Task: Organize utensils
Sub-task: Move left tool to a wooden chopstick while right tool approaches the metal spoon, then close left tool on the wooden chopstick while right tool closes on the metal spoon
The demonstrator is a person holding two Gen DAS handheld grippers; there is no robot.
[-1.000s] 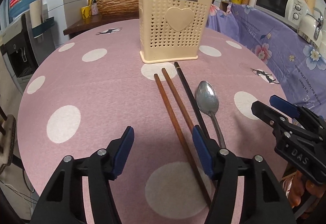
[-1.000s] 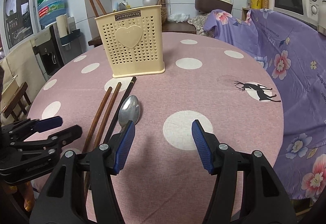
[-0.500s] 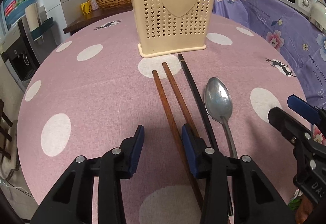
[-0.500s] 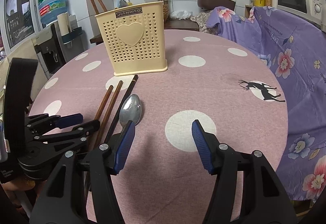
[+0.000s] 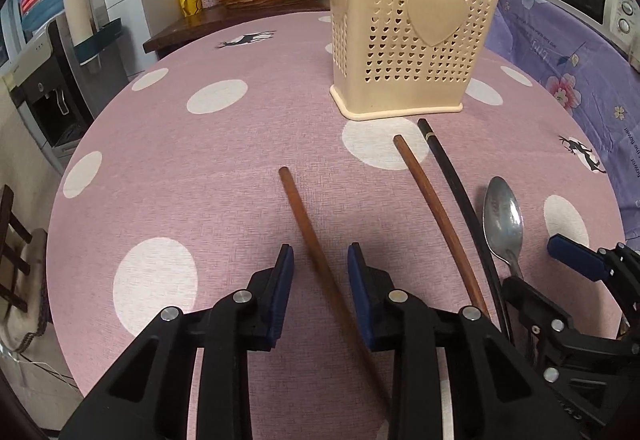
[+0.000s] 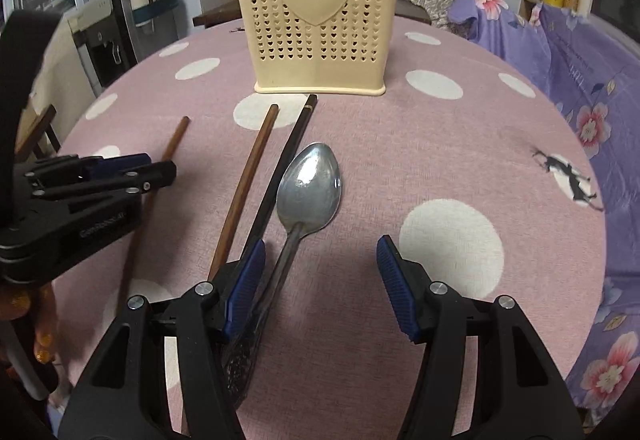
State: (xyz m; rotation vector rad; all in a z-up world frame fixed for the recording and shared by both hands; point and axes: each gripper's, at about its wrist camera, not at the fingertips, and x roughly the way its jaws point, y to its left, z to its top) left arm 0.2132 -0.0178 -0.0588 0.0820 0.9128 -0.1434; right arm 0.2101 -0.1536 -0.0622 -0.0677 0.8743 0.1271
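On the pink, white-dotted table (image 5: pixel 200 167), a cream perforated utensil holder (image 5: pixel 412 27) stands at the far side, with chopsticks and spoons already seen upright inside it. In front of it lie a brown chopstick (image 5: pixel 436 215), a black chopstick (image 5: pixel 456 191) just to its right and a metal spoon (image 6: pixel 308 191) beside that, bowl toward the holder. A second brown chopstick (image 5: pixel 316 256) is set apart to the left, angled away from the others.

The left gripper (image 5: pixel 320 264) is placed over this separate chopstick; its jaws have just been closing, with the stick between the blue pads, yet a gap is seen on each side, so no grip is made. The right gripper (image 6: pixel 320 268) is held low over the spoon's handle, its jaws standing wide open, the handle lying just beside the left pad (image 6: pixel 246 288).
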